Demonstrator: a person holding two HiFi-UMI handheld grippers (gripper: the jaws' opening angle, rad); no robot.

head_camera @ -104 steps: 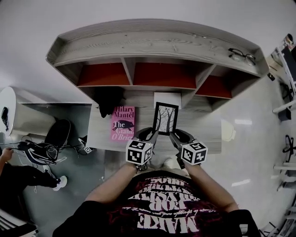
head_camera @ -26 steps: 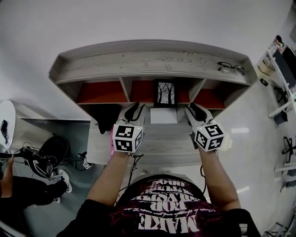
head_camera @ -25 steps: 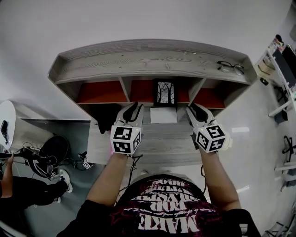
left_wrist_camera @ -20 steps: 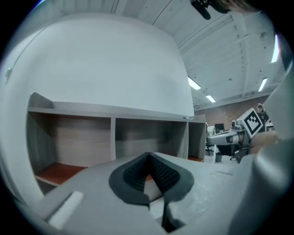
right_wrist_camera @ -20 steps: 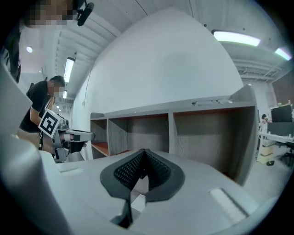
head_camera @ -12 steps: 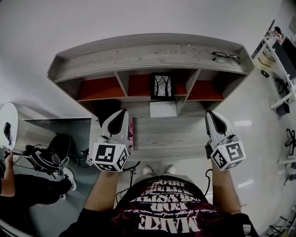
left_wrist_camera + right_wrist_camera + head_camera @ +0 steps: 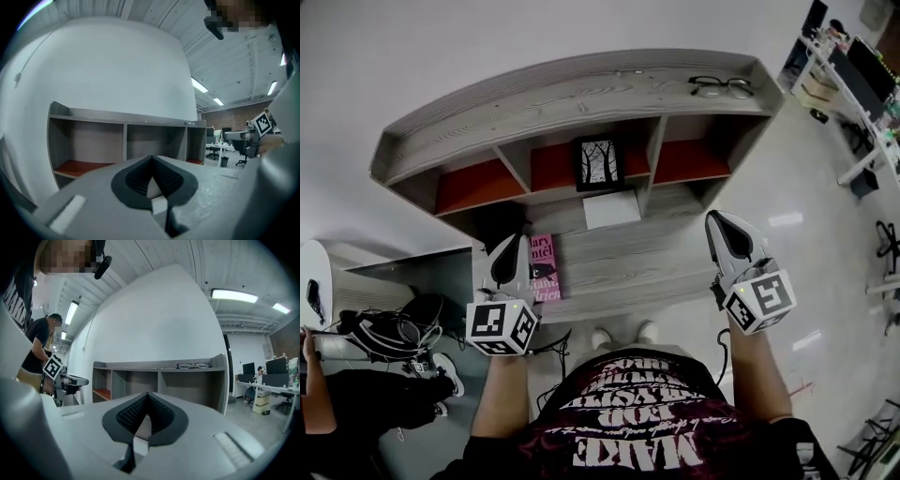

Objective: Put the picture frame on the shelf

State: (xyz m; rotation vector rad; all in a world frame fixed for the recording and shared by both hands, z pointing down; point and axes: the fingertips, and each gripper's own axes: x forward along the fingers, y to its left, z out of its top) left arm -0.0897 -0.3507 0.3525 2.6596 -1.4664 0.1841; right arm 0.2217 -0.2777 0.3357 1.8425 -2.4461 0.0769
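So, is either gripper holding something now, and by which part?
Nothing is held. The left gripper and right gripper are shut and empty; the picture frame stands free in the middle compartment of the shelf.

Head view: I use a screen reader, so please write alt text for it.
A picture frame stands in the middle compartment of the shelf. Nearer the camera, the left gripper and right gripper are shut, empty and clear of it.

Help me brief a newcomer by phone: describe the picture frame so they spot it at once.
Find the long grey wooden shelf unit against the white wall; it has three red-floored compartments. The picture frame stands upright in the middle one. It is black-edged and shows bare trees, unlike the pink book and white sheet lying flat below.
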